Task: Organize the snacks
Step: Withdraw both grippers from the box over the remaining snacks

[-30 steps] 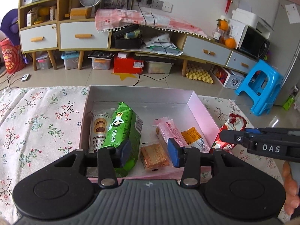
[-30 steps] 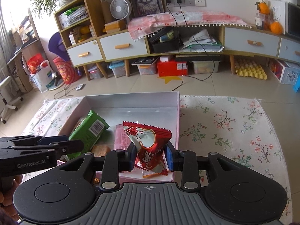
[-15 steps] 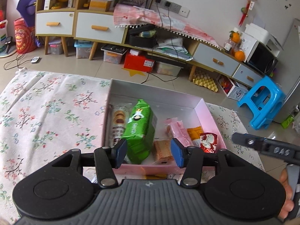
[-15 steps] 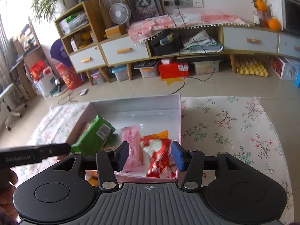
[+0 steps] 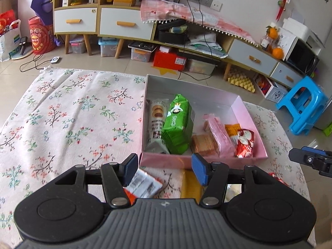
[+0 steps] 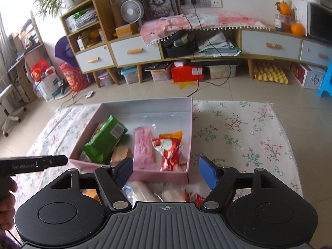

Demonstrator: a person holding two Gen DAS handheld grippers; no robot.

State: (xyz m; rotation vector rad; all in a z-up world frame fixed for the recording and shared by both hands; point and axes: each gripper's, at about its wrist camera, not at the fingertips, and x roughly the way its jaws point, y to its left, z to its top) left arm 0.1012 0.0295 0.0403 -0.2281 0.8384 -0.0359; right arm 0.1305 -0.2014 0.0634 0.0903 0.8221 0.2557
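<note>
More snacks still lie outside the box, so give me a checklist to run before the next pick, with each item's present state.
1. Red-and-white snack packet lies inside the pink cardboard box, released: ok.
2. Right gripper empty, its jaws having just been opening: ok.
3. Left gripper empty, its jaws having just been opening: ok.
4. Room left in the box, far end bare: ok.
5. Next target, the white barcoded packet on the floral cloth by the left gripper, visible: ok.
6. Whether it is free of neighbours: cannot tell.

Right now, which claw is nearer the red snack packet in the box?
Right. The right claw hangs open just before the red snack packet; the left claw sits off toward the box's other end.
</note>
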